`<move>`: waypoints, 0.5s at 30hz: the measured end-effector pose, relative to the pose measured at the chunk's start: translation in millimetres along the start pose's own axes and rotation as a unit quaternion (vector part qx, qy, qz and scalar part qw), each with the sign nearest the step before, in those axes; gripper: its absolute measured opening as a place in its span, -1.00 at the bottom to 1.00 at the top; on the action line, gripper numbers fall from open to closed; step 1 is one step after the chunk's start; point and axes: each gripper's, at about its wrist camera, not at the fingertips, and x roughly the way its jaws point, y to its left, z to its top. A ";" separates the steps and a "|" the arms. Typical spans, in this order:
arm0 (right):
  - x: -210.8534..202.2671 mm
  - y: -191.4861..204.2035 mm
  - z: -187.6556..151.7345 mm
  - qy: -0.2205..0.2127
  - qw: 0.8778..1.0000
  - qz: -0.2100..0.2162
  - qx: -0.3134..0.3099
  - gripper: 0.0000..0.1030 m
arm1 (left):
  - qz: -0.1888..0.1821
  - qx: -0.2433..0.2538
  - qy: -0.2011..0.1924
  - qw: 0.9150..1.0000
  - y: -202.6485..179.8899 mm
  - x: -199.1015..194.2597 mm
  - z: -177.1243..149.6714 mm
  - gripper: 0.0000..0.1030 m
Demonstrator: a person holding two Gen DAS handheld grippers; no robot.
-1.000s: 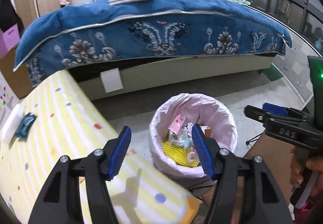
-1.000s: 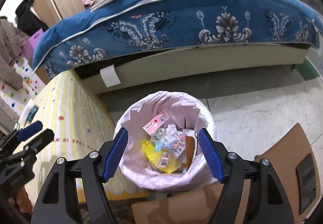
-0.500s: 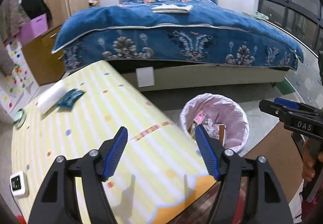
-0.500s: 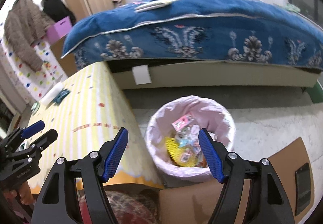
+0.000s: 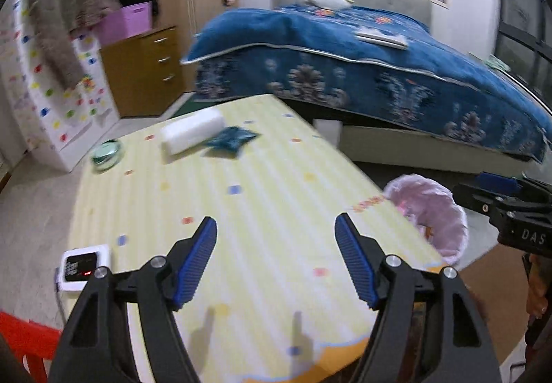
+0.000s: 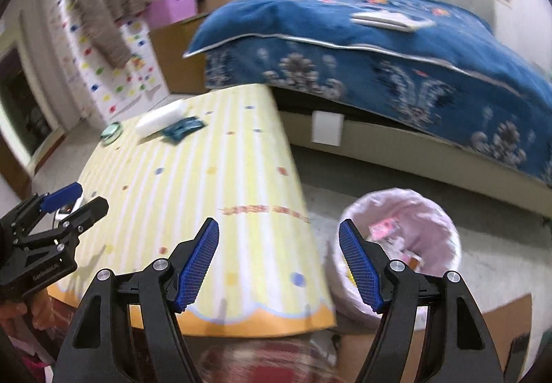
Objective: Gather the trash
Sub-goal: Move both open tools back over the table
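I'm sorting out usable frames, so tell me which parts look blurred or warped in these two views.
Left wrist view: the table top, wrapper and bin are smeared by motion blur, the left hand-held gripper stays sharp, and fisheye bends the bed. Right wrist view: the bed and bin are blurred, the right hand-held gripper is crisp, and the corners are dark.

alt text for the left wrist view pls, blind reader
The open, empty left claw hovers over a yellow striped table that holds a crumpled dark teal wrapper beside a white rectangular block. A pink-lined trash bin stands past the table's right edge, before a blue-quilted bed.
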 end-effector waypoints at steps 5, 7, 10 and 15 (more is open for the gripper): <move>21.9 45.5 19.6 -0.002 0.999 0.025 -0.047 0.39 | 0.039 -0.033 -0.001 0.999 45.3 4.8 2.1 0.41; 33.2 60.4 27.2 -0.001 0.997 0.040 -0.063 0.30 | 0.053 -0.041 0.000 0.998 62.4 8.7 3.7 0.41; 53.2 82.3 40.7 0.005 0.995 0.051 -0.086 0.13 | 0.067 -0.058 0.001 0.996 89.2 16.7 8.4 0.41; 93.7 115.5 61.5 0.016 0.990 0.057 -0.126 0.04 | 0.087 -0.086 0.004 0.992 129.5 34.4 21.9 0.41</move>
